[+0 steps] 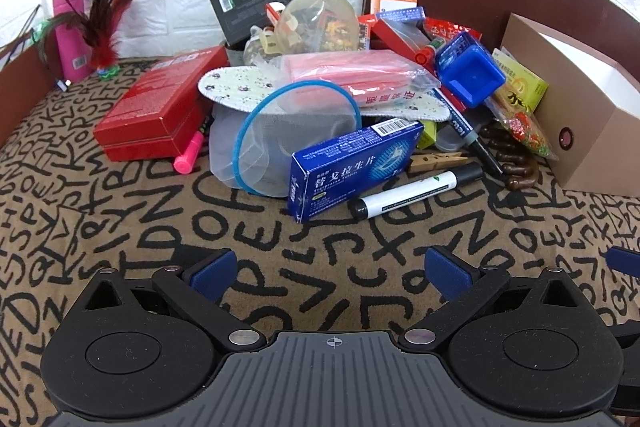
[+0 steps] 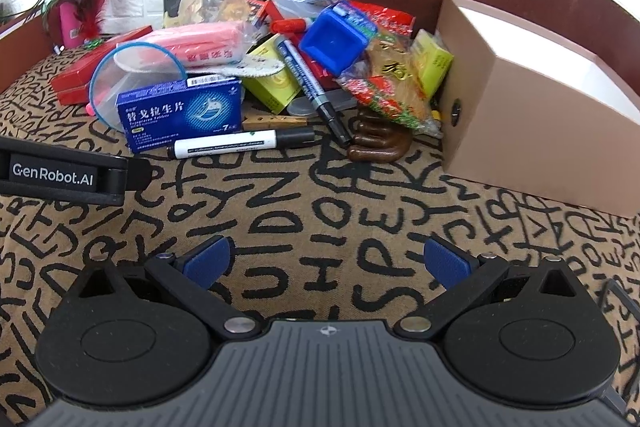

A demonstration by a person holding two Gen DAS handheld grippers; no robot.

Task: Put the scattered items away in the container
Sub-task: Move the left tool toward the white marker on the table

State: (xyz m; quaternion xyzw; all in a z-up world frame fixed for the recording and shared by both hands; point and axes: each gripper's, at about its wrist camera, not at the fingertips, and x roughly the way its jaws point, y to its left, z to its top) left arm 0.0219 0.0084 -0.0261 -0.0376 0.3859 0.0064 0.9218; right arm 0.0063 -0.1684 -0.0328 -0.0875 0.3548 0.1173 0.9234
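Nothing looked tidied yet: the left tool (image 1: 330, 273) and right tool (image 2: 326, 261) hung empty with jaws wide apart over the letter-patterned cloth (image 1: 120, 211), while glossy cartons, markers and crinkly packets (image 2: 256, 75) lay heaped beside the smooth tan cardboard container (image 2: 532, 131).

Black tool (image 2: 326, 263) with blue ribbed pads (image 2: 208, 261), silver screws, white "GenRobot.AI" lettering

Blue medicine box (image 1: 354, 169), red box (image 1: 154, 111), tan cloth (image 1: 320, 251) (black letters).
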